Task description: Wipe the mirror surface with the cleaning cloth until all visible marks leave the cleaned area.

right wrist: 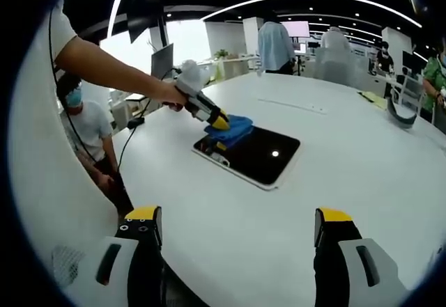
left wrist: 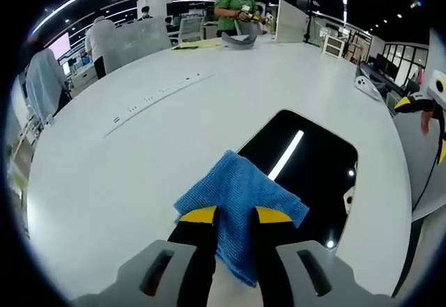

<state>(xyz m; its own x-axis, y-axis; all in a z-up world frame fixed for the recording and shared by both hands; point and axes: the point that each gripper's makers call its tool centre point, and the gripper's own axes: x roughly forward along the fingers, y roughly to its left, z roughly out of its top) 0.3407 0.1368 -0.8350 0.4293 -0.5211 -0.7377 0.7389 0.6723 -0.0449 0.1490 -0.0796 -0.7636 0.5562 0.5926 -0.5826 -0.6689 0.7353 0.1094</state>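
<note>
A blue cleaning cloth is pinched between the jaws of my left gripper, hanging over the near left corner of a dark rectangular mirror lying flat on the white table. A ceiling light streak reflects in the mirror. From the right gripper view, the left gripper comes in from the left in a person's hand, holding the cloth at the mirror's left end. My right gripper hovers well back from the mirror, its jaws wide apart with nothing between them.
The large round white table has a strip of sockets across its middle. A person in green stands at its far side by a grey object. A seated person is beside the table edge.
</note>
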